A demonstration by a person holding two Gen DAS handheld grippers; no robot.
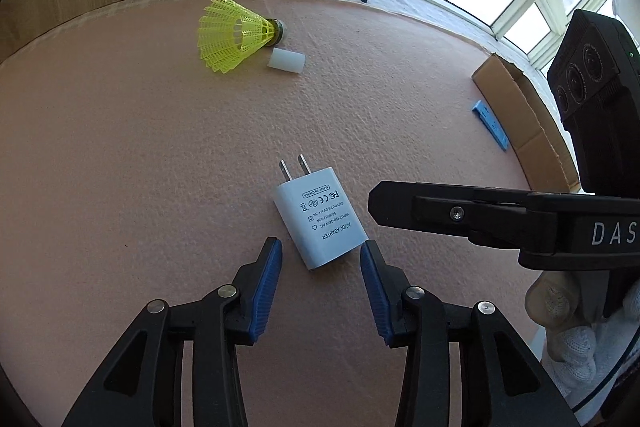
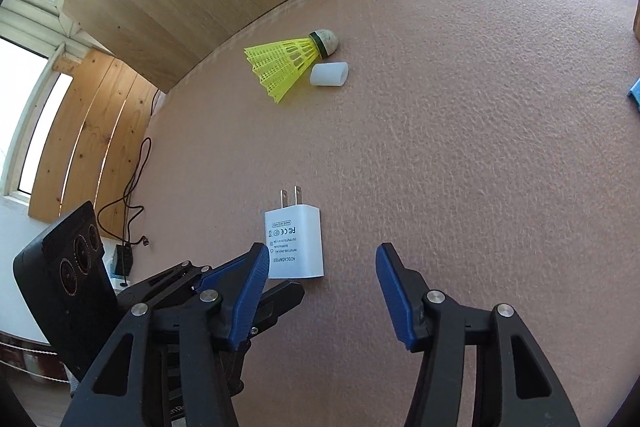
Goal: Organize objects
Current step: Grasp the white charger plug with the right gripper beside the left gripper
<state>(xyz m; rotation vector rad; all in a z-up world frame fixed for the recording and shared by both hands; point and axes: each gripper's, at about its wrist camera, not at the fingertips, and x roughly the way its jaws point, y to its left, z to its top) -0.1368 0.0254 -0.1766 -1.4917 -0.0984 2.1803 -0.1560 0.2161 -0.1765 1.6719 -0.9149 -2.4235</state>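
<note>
On the counter [image 1: 120, 147], both spread claws [image 1: 321, 259] [image 2: 322, 263] are crowding one adapter [image 1: 320, 217], risking a collision or knocking it aside.

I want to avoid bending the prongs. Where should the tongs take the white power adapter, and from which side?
Grip the white power adapter across its body, on the two long narrow sides, coming from above at the end opposite the prongs. It lies flat, label up, on the pink mat, prongs pointing away. The left tongs, open, already straddle that end.
</note>
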